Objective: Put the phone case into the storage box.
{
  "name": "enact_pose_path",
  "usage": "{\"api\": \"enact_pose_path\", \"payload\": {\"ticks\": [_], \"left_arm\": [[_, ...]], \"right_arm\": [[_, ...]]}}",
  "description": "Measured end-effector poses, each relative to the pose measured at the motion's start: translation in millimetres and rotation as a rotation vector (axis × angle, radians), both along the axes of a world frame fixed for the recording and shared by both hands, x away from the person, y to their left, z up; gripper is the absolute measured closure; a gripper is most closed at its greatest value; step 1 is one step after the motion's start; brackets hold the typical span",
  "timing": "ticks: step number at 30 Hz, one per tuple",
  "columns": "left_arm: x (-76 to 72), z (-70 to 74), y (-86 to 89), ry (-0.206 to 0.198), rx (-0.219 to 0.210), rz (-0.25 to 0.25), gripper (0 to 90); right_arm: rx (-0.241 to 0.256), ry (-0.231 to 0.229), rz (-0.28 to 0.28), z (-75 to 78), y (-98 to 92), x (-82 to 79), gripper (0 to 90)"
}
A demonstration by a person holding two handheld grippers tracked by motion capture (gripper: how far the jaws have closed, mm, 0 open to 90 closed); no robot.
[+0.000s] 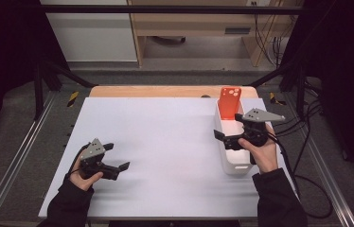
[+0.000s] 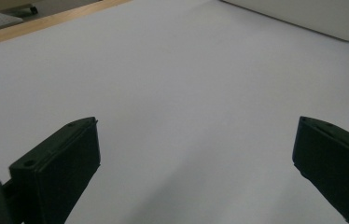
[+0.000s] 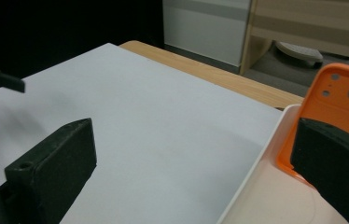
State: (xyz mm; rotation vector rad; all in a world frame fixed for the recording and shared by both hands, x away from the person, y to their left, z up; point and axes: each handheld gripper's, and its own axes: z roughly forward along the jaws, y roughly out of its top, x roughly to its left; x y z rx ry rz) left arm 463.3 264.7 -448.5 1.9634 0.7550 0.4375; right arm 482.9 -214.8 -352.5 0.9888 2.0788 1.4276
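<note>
White table [image 1: 165, 137], wood strip along far edge. White bin [image 1: 226, 153] at right edge, lengthwise. Orange case [image 1: 229, 101] stands upright at bin's far end, leaning on its wall. Right gripper [image 1: 225, 137] over bin's left wall, jaws wide apart, empty. Left gripper [image 1: 118, 158] near front-left corner, jaws apart, empty.

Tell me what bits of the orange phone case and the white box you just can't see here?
- Orange phone case: its lower part is hidden inside the white bin in the high view; in the right gripper view a black jaw covers its bottom and the picture edge cuts its right side.
- Bin floor: hidden by the right gripper and hand.
</note>
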Motion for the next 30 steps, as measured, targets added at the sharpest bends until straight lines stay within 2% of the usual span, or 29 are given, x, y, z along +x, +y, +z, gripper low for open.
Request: {"api": "enact_pose_path", "payload": {"ticks": [7, 11, 15, 18, 22, 30], "left_arm": [[-1.7, 1.4, -0.4, -0.013, -0.005, -0.008, 0.1], [-2.3, 2.3, -0.3, -0.017, -0.018, -0.016, 0.1], [-2.7, 3.2, -0.5, -0.019, -0.027, -0.021, 0.1], [-3.2, 3.9, -0.4, -0.024, -0.032, -0.023, 0.1], [-3.6, 4.3, -0.7, -0.025, -0.035, -0.027, 0.1], [-4.2, 5.8, -1.6, -0.036, -0.046, -0.037, 0.1]], "right_arm": [[0.013, -0.026, 0.048, -20.4, -12.4, -22.1, 0.4], [0.043, -0.036, 0.068, -31.3, -23.3, -34.3, 0.4], [0.043, -0.042, 0.084, -42.8, -34.3, -45.5, 0.4], [0.021, -0.038, 0.069, -51.4, -41.4, -51.7, 0.4], [0.028, -0.047, 0.046, -61.3, -48.4, -54.7, 0.6], [0.007, -0.039, 0.060, -72.7, -50.9, -56.6, 0.4]]}}
